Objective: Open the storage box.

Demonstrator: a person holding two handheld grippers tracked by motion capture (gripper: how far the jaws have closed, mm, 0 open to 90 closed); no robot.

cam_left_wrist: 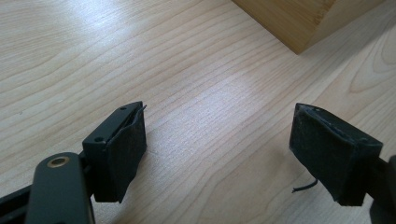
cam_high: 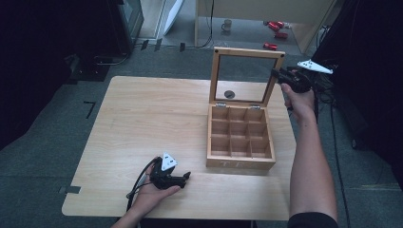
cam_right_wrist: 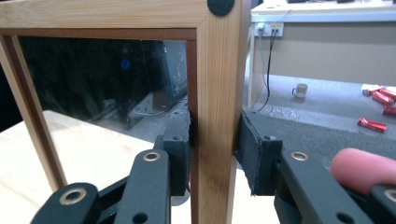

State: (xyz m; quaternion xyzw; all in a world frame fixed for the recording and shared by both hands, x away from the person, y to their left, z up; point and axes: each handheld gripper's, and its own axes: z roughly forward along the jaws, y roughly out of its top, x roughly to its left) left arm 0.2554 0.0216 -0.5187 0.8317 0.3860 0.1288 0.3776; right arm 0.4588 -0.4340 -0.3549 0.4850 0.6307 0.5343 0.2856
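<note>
A wooden box point(cam_high: 241, 164) with several bare compartments stands on the right half of the table point(cam_high: 142, 118). Its glass-paned lid point(cam_high: 219, 76) stands upright. My right gripper point(cam_high: 277, 74) is shut on the lid's right frame rail; in the right gripper view the pads point(cam_right_wrist: 180, 154) press the wooden rail point(cam_right_wrist: 217, 93) from both sides just below its top corner. My left gripper point(cam_high: 187, 176) lies in a hand on the table near the front edge, left of the box. It is open and holds nothing point(cam_left_wrist: 217, 149), with a corner of the box point(cam_left_wrist: 299, 18) ahead of it.
On the floor beyond the table stand a mug point(cam_high: 227, 24) and some red items point(cam_high: 275, 33). A dark cabinet point(cam_high: 119, 23) stands at the back left. A cable point(cam_high: 138, 183) trails from the left gripper toward the table's front edge.
</note>
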